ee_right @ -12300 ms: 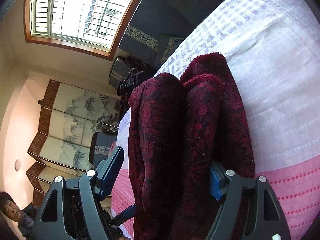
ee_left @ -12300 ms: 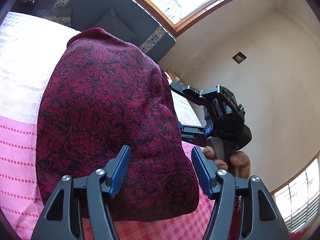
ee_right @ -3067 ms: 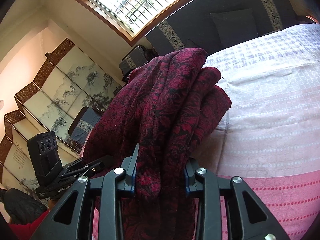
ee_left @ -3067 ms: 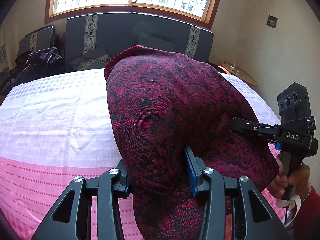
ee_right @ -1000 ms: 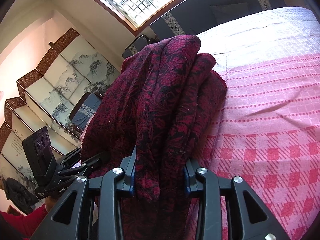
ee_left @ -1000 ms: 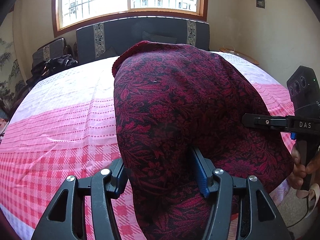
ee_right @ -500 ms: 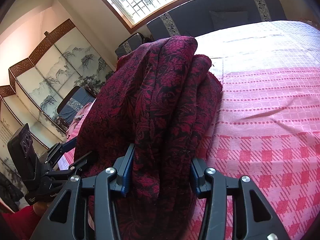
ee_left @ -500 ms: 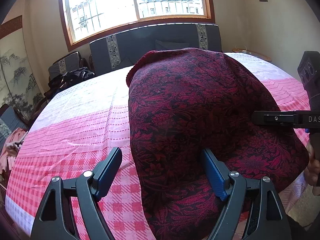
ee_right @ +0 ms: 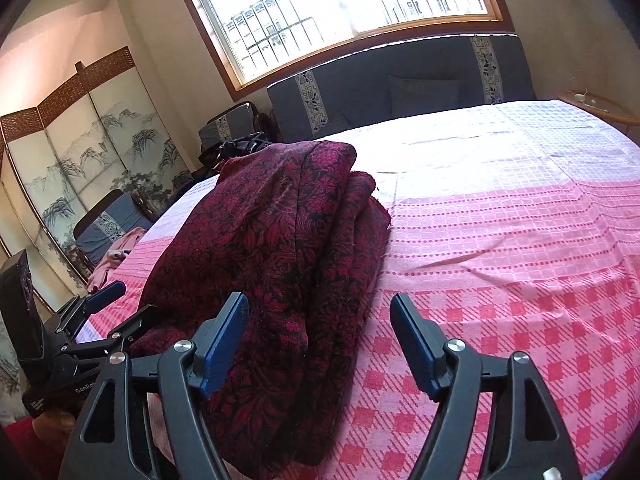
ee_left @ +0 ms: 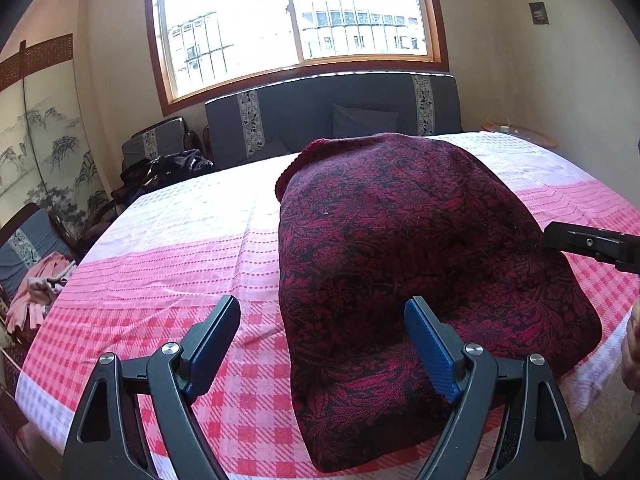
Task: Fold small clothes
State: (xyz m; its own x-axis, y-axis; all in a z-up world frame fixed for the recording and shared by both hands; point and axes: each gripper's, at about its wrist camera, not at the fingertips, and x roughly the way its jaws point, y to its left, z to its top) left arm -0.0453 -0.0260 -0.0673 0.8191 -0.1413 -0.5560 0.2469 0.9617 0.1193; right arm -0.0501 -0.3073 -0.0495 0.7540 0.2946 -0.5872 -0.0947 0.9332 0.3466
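Fingers newly apart; garment folded

Between the left claw's blue pads lies a dark red garment with black floral pattern, on a bed cover checked pink, red and white.

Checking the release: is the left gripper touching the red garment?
Cannot tell. In the left wrist view the left gripper stands open, but its right finger overlaps the red garment.
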